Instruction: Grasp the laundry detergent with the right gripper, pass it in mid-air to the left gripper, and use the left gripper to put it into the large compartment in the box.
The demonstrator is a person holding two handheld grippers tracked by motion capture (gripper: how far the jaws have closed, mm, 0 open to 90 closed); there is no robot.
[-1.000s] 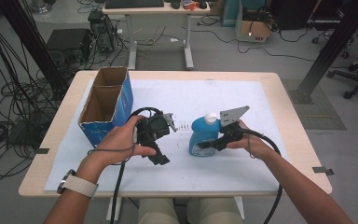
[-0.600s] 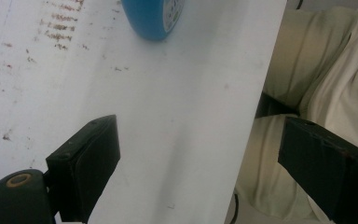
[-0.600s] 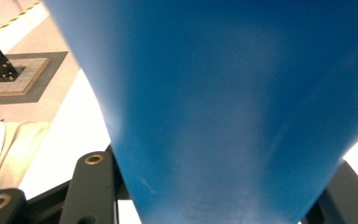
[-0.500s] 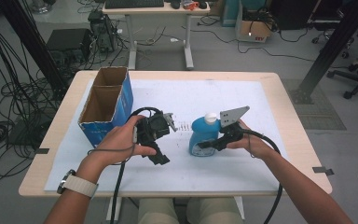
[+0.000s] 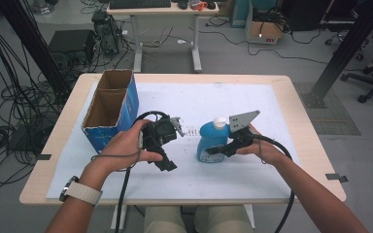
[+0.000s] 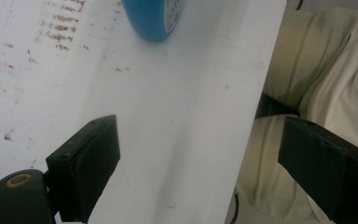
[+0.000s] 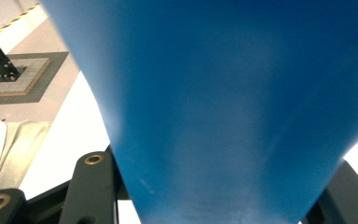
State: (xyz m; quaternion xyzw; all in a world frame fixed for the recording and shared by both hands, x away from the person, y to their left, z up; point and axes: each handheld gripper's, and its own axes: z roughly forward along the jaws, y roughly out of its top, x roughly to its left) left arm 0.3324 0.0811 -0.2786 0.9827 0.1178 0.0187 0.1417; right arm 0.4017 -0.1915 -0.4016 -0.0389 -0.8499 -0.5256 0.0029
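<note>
A blue bottle [image 5: 209,137] with a white cap stands on the white table cover [image 5: 252,111], right of centre. My right gripper [image 5: 219,149] is shut on its lower body from the right, and the grey plate on top tilts upward. In the right gripper view the blue bottle [image 7: 223,102] sits between the black fingers [image 7: 93,186]. My left gripper [image 5: 164,156] is held just above the table left of the bottle and stands open. In the left gripper view its gripper [image 6: 205,168] has nothing between the jaws, and the bottle's base [image 6: 156,18] lies farther off.
An open cardboard box [image 5: 109,109] with blue sides stands at the table's left, close behind my left hand. The table's front edge [image 6: 256,93] and the person's legs [image 6: 317,84] lie beside the left jaws. Desks and cables crowd the floor beyond.
</note>
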